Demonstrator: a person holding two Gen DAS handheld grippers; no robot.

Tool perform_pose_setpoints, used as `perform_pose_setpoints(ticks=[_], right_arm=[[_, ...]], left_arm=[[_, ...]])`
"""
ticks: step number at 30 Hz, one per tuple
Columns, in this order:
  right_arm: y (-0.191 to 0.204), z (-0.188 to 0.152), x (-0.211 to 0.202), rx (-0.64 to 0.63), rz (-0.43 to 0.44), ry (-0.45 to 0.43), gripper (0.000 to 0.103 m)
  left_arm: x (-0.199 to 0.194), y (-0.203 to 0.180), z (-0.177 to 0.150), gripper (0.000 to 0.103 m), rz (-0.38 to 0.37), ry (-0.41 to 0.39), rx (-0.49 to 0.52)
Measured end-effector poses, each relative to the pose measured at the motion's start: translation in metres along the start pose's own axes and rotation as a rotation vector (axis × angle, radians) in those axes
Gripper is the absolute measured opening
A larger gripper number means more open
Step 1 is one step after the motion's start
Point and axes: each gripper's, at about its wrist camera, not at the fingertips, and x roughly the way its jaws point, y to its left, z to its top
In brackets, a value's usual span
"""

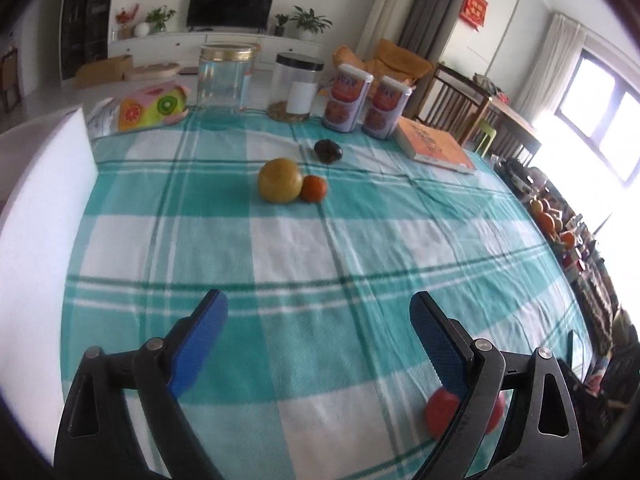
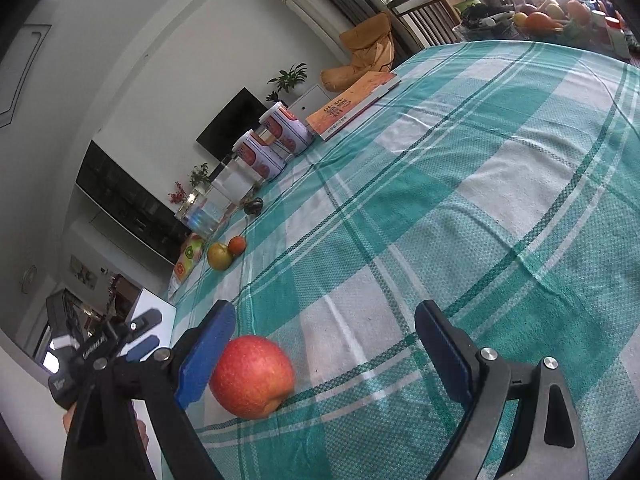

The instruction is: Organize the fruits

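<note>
A red apple [image 2: 252,376] rests on the teal checked tablecloth [image 2: 480,200], between the jaws of my right gripper [image 2: 326,312]. It lies close beside the left blue pad [image 2: 204,356] and far from the other pad, and the gripper is open. My left gripper [image 1: 319,298] is open with nothing between its fingers; the same apple [image 1: 440,412] peeks out from behind its right finger. Farther up the table sit a yellow-green citrus [image 1: 280,180], a small tangerine [image 1: 314,188] touching it, and a dark fruit [image 1: 328,151]. The left gripper [image 2: 150,330] also shows in the right wrist view, to the left of the apple.
Along the far edge stand a clear jar with a gold lid [image 1: 226,76], a black-lidded jar [image 1: 298,86], two printed cans [image 1: 366,102], an orange book [image 1: 434,144] and a fruit-print box [image 1: 154,106]. A white panel [image 1: 44,200] borders the left side. More fruit [image 1: 550,218] lies beyond the right edge.
</note>
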Motion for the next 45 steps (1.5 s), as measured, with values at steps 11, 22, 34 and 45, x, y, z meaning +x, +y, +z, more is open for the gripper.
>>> perform_pose_setpoints(ticks=[11,22,34,45], right_arm=[[-0.005,0.000,0.015,0.030,0.041,0.063,0.091],[-0.008,0.000,0.032,0.056,0.063,0.132,0.091],[-0.009,0.002,0.029,0.055,0.025,0.108,0.091],[-0.023,-0.001,0.009,0.103,-0.019,0.055,0.091]], left_arm=[[0.144,-0.038,0.135,0.093,0.055,0.190,0.076],[0.226,-0.031,0.163,0.057,0.127,0.260,0.016],[0.121,-0.050,0.132,0.013,0.103,0.126,0.129],[0.003,-0.053,0.033,0.044,0.084,0.059,0.233]])
